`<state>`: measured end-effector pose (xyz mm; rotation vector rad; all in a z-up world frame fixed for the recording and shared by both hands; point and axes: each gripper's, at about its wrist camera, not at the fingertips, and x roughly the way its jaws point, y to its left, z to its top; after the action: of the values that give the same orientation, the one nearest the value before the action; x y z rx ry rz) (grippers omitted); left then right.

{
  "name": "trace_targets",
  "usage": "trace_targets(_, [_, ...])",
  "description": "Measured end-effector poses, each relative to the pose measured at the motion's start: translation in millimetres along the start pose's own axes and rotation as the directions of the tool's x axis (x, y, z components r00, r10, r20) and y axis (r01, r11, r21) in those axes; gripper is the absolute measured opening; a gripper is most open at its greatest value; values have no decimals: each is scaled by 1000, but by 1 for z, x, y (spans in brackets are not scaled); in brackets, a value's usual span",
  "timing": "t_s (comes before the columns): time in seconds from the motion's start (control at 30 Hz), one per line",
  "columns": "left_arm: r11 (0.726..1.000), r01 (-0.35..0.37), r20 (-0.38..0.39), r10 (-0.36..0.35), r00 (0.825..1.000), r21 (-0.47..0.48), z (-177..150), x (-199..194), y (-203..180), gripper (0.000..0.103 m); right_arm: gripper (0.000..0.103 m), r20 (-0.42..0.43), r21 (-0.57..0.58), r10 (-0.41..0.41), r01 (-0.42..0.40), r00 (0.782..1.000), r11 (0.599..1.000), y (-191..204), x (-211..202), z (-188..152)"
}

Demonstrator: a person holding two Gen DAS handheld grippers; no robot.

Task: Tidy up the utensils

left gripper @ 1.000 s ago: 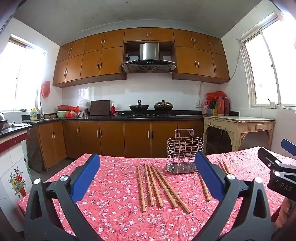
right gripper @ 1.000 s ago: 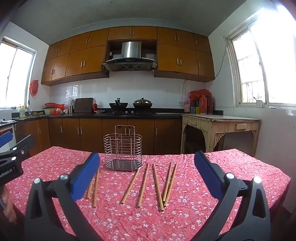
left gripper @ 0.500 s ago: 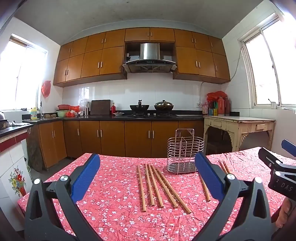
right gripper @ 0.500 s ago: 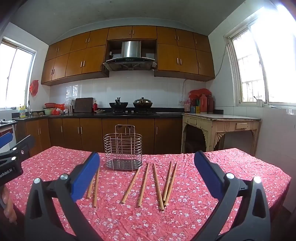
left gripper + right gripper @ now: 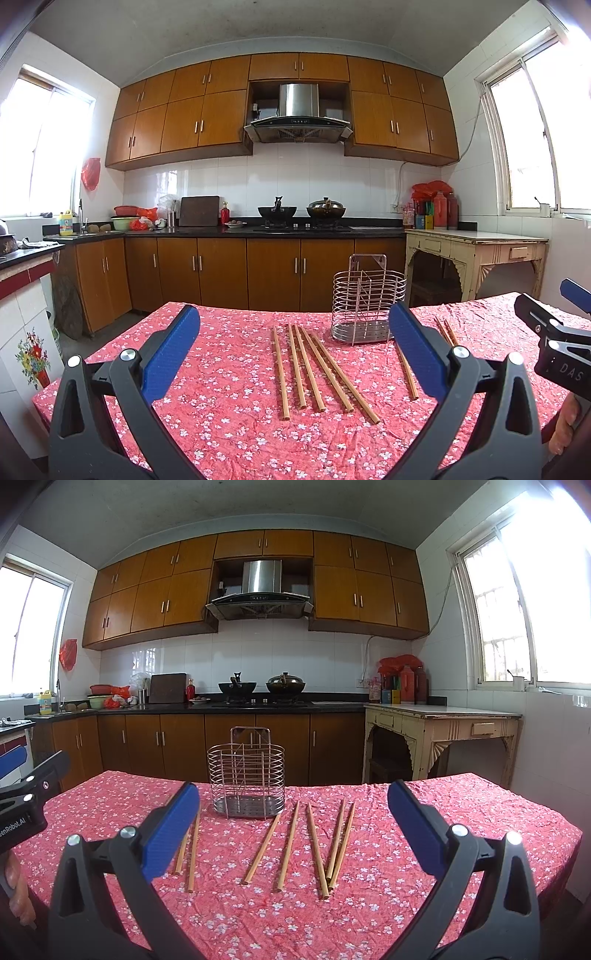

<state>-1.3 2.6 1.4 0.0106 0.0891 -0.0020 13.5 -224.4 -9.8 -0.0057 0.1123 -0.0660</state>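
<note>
- Chopsticks (image 5: 291, 845) — all lie loose on the bench (image 5: 461, 812), none seen standing in the wire holder (image 5: 246, 775). From the right wrist view, five lie fanned in front of and to the right of the holder, two more to its left, partly behind a blue pad. The left wrist view shows five in a row left of the holder (image 5: 368, 300) and further sticks beyond it; the exact total is hard to fix, as pads hide some.
- Holder: upright near the far middle of the bench, apparently empty.
- Progress: judged not begun. Every stick is yet to be picked up and dropped in the holder.
- Left gripper (image 5: 295, 350): fingers spread wide, nothing between them, hovering above the bench short of the row of sticks.
- Right gripper (image 5: 293, 827): fingers likewise wide apart and empty, facing the holder and the fanned sticks.
- Change against the earlier frames: practically none — both views match those of a second ago, sticks and holder in the same places, neither gripper visibly advanced.
- Surroundings: red floral cloth on the bench; kitchen cabinets and hob behind.
</note>
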Motion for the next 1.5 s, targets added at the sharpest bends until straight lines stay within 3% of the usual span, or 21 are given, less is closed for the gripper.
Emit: trace_targets(1.5, [1000,3,-12,-3,1000,-9,-10,5,-7,101,99,-4,7,1,-1,1000,1000,3,6,-8])
